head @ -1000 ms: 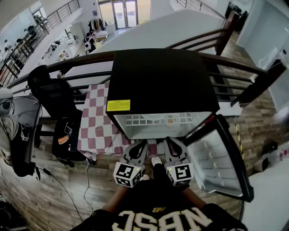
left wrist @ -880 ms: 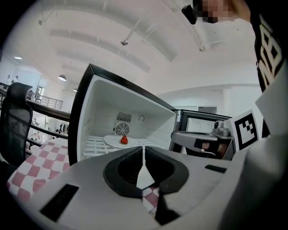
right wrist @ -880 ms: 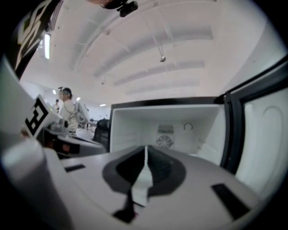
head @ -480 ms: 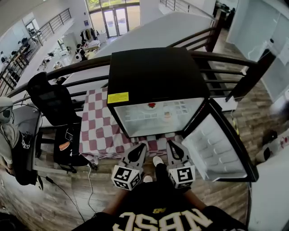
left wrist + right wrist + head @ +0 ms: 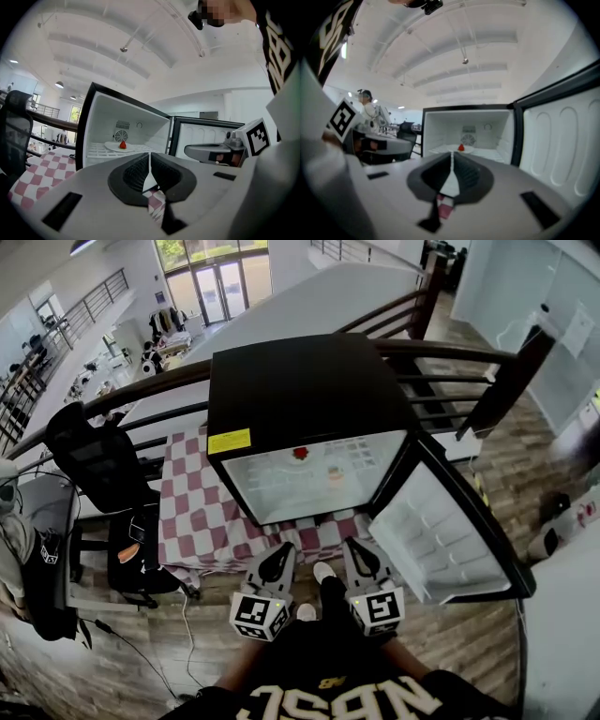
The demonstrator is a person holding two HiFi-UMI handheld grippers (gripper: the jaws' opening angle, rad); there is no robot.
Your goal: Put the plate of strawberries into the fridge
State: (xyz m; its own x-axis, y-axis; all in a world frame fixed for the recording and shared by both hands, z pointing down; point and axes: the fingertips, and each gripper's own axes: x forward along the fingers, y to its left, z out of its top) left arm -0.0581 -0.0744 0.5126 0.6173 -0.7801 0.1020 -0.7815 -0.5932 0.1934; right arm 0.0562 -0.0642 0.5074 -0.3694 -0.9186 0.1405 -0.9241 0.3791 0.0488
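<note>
White plate [image 5: 302, 459], round, shallow and plain, with one red strawberry [image 5: 301, 453] upright near its middle. Location: on the white wire shelf [image 5: 361, 451] inside the black compact fridge [image 5: 300, 390], towards the back, just in front of a round fan grille [image 5: 121, 136]. Door [image 5: 441, 540] swung wide at the right, with a moulded white liner. Plate apart from both grippers.

Left gripper [image 5: 283, 551]: jaws pressed together, nothing between them, held low in front of the open cabinet. Right gripper [image 5: 355, 548]: jaws likewise closed and empty, just beside the left one.

Labels and writing: rectangular yellow label [image 5: 230, 441] on the front edge of the fridge top, print too small to read. Black-and-white square patterns on the marker cubes [image 5: 261, 613]. Pale block lettering on the wearer's black shirt [image 5: 337, 690], partly cut off by the frame, not surely legible.

Red-and-white checked cloth [image 5: 192, 512] beneath and to the left of the fridge.
</note>
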